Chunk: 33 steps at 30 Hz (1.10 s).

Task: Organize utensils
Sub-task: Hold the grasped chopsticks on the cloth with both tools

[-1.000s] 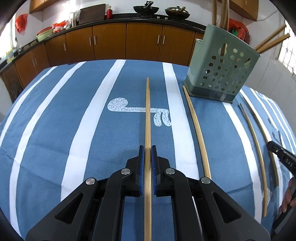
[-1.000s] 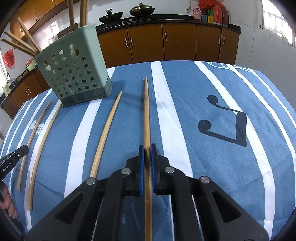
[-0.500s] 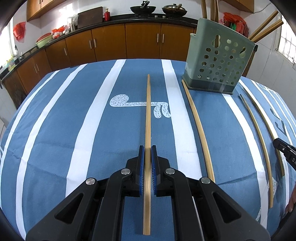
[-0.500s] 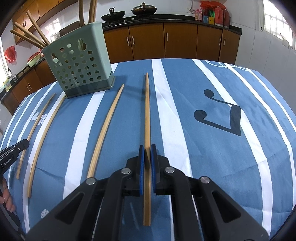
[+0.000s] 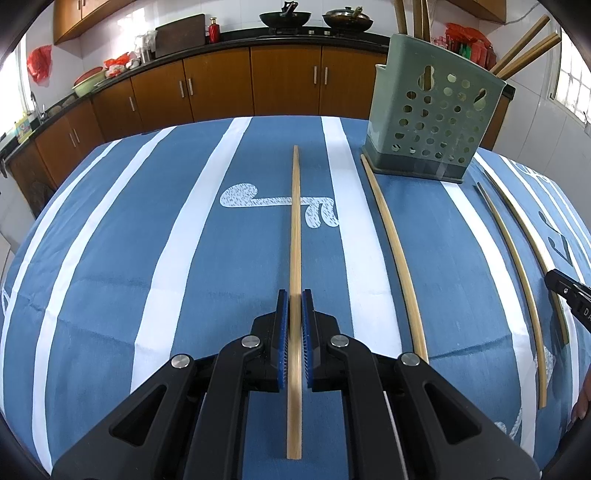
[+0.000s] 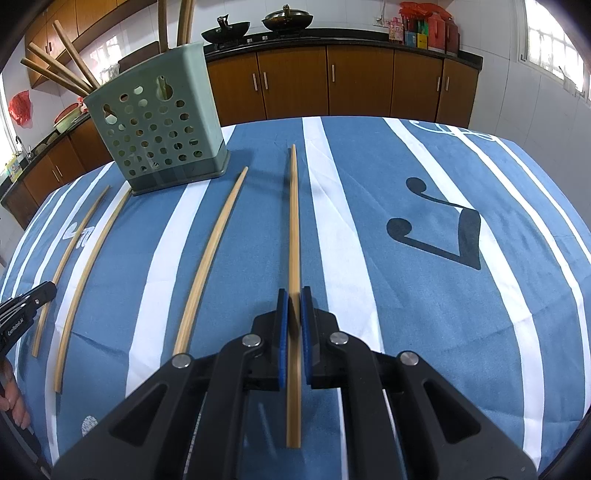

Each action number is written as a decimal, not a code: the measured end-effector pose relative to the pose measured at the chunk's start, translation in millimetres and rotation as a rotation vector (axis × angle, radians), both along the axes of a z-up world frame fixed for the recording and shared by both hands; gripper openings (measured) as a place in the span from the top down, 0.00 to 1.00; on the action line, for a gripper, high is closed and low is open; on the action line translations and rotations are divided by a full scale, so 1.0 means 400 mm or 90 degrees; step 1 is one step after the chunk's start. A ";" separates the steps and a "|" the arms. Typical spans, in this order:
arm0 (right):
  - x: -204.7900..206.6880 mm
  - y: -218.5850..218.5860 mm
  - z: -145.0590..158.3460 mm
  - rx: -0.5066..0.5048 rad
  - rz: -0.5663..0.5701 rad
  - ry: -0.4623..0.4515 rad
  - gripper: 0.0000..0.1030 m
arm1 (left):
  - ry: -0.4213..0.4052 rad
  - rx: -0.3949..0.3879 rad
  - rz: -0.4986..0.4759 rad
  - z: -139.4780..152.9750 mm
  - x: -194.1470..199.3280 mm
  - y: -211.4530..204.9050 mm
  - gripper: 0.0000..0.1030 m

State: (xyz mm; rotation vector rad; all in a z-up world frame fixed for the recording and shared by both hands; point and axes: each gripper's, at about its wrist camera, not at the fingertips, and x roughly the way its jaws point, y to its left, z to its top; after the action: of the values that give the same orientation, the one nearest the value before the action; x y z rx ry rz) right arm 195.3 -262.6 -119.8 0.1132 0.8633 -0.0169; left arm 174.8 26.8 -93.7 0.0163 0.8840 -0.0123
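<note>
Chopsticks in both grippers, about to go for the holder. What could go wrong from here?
1. Each chopstick is pinched near its rear end by the left gripper and right gripper, so the long front may pivot or slip.
2. The green holder already has sticks leaning outward; they could block the opening.
3. Loose chopsticks lie close by and could get swept.

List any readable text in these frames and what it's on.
"GenRobot.AI": on the side of the left hand-held gripper, small, my best reading.
"DA": cut off at the frame edge, on the right hand-held gripper.
Labels on the counter packages: too small to read.
Tablecloth prints: symbols only.
</note>
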 end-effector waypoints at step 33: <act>-0.030 -0.024 0.035 0.018 0.000 -0.028 0.93 | 0.012 -0.033 -0.019 0.023 0.010 0.020 0.93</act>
State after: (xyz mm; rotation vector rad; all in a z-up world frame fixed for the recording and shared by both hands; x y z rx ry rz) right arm 183.4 -272.2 -105.8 0.1391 0.8202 -0.0027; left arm 178.9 34.8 -84.3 -0.0182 0.9028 -0.0637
